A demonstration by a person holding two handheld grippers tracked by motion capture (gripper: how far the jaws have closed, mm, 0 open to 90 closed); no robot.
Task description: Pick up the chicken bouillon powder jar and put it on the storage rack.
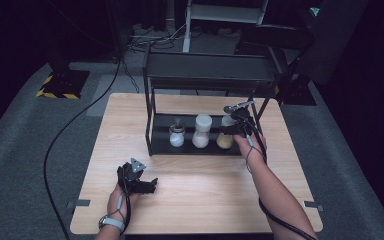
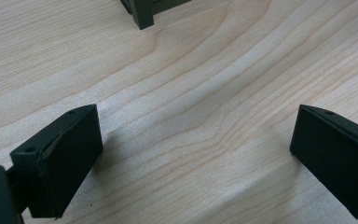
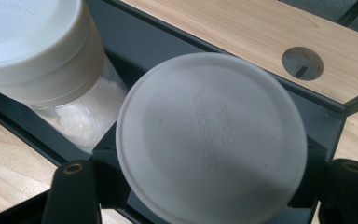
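Note:
A black two-tier rack [image 1: 155,120] stands at the back of the wooden table [image 1: 205,190]. Three jars sit in a row on its lower tray. The rightmost jar [image 1: 225,140] holds yellowish stuff, and my right gripper [image 1: 229,131] is shut on it from the right side. In the right gripper view its round white lid [image 3: 209,140] sits between the two jaws, which press on either side. The middle jar [image 3: 37,51] stands close beside it, white-capped with white grains inside. My left gripper [image 1: 152,185] rests low over the table's front left, open [image 2: 196,158], with bare wood between its jaws.
A small jar with a metal top [image 1: 177,136] stands at the left of the tray. The rack's upper shelf [image 1: 210,70] overhangs the jars. A round hole [image 3: 303,63] in the tabletop lies behind the rack. Cables trail across the floor at the left [image 1: 55,145].

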